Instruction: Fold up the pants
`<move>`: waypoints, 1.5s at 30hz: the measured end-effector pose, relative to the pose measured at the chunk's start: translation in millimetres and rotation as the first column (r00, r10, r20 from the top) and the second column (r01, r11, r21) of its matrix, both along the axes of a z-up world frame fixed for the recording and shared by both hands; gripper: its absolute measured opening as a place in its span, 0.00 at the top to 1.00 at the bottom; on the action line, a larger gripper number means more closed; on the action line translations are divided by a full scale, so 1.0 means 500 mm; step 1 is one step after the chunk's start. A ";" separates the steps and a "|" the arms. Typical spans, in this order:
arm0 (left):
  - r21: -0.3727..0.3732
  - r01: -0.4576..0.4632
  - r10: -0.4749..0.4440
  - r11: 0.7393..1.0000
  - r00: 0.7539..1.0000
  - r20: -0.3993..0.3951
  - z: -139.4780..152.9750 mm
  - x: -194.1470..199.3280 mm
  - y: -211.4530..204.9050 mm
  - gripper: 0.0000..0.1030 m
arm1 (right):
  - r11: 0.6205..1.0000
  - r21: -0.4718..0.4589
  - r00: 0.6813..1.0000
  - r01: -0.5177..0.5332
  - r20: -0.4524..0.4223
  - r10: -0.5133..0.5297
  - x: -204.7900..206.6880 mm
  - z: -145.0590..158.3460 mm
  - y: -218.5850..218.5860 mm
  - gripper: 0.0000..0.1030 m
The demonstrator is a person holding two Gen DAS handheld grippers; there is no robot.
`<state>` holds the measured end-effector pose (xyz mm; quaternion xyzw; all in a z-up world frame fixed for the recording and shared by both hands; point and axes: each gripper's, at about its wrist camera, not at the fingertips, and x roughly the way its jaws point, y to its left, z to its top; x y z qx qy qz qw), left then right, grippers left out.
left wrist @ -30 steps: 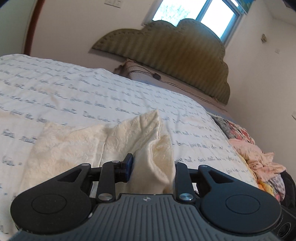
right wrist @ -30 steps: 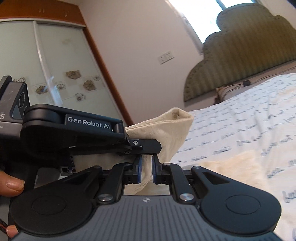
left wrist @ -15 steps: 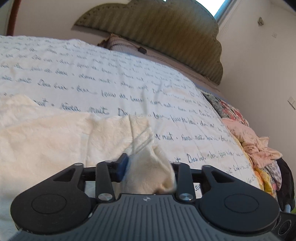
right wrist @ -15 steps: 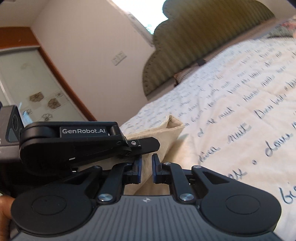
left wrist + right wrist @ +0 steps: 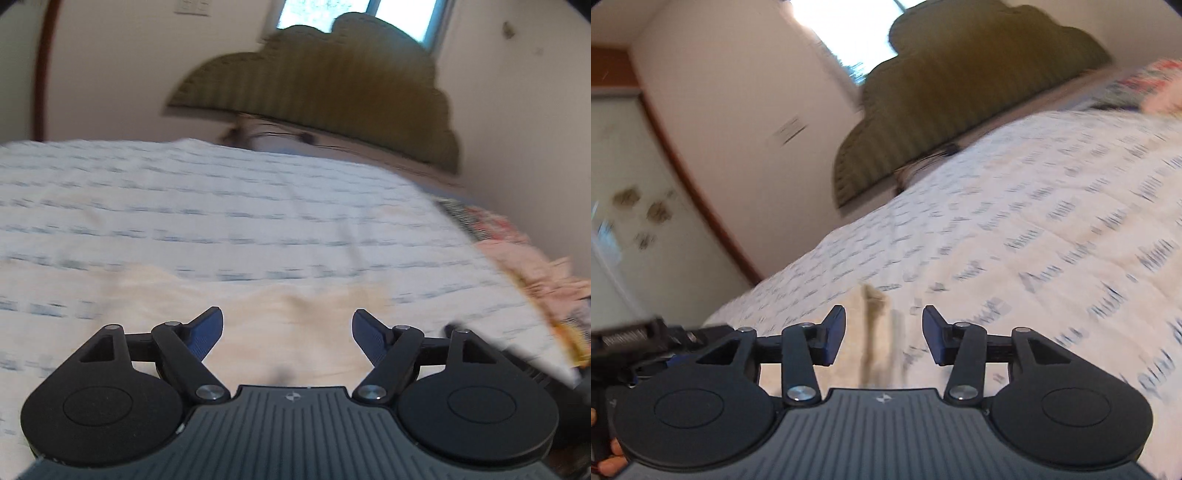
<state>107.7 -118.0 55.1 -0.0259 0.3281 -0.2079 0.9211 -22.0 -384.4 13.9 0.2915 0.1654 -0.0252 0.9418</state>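
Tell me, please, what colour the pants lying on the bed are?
The pants are cream, plain with no print visible; the left wrist view shows them best, though blurred.

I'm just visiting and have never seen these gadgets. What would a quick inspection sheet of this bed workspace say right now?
Surface: bed cover, white with rows of blue script, blurred by motion.
Job's things: cream pants lying on the cover, free of both grippers.
Clutter: heap of colourful clothes at the bed's edge.
Grippers: left gripper open; right gripper open, a pants fold between its fingers, untouched.
Cables: dark cord near the headboard.
Surroundings: olive scalloped headboard, window, wardrobe door.
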 end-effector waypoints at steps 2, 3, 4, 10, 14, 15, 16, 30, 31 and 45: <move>0.073 -0.044 0.044 0.996 0.999 0.009 -0.017 0.006 0.033 0.24 | 0.993 -0.081 0.996 -0.084 -0.028 0.082 0.058 0.014 0.017 0.55; 0.092 -0.055 0.055 0.994 0.998 0.002 -0.025 0.008 0.051 0.24 | 0.986 -0.118 0.992 -0.116 -0.059 0.110 0.095 0.018 0.024 0.55; 0.096 -0.056 0.058 0.994 0.998 -0.008 -0.031 0.010 0.068 0.24 | 0.979 -0.140 0.987 -0.145 -0.085 0.134 0.124 0.017 0.028 0.55; 0.168 0.009 -0.008 0.986 1.000 -0.009 -0.071 -0.015 0.114 0.24 | 0.950 -0.195 0.954 -0.244 -0.224 0.199 0.206 -0.016 0.032 0.80; 0.210 0.036 -0.039 0.977 0.999 0.009 -0.081 -0.023 0.119 0.25 | 0.950 -0.231 0.958 -0.211 -0.242 0.154 0.179 -0.025 0.037 0.76; 0.177 0.033 -0.035 0.984 0.999 0.009 -0.071 -0.017 0.128 0.25 | 0.949 -0.252 0.962 -0.187 -0.241 0.126 0.167 -0.018 0.039 0.70; 0.137 0.029 -0.029 0.990 1.000 0.003 -0.061 -0.005 0.136 0.24 | 0.944 -0.296 0.969 -0.148 -0.234 0.079 0.162 -0.007 0.045 0.59; 0.109 0.076 -0.078 0.991 0.997 0.014 -0.050 -0.020 0.179 0.25 | 0.848 -0.423 0.934 -0.320 -0.293 0.206 -0.005 -0.023 0.151 0.50; 0.101 0.089 -0.093 0.991 0.995 0.033 -0.050 -0.034 0.196 0.24 | 0.852 -0.432 0.945 -0.296 -0.264 0.195 -0.017 -0.014 0.153 0.49; 0.413 0.337 -0.408 0.846 0.908 0.093 -0.100 -0.215 0.209 0.17 | 0.839 -0.445 0.946 -0.313 -0.229 0.231 -0.028 -0.035 0.211 0.48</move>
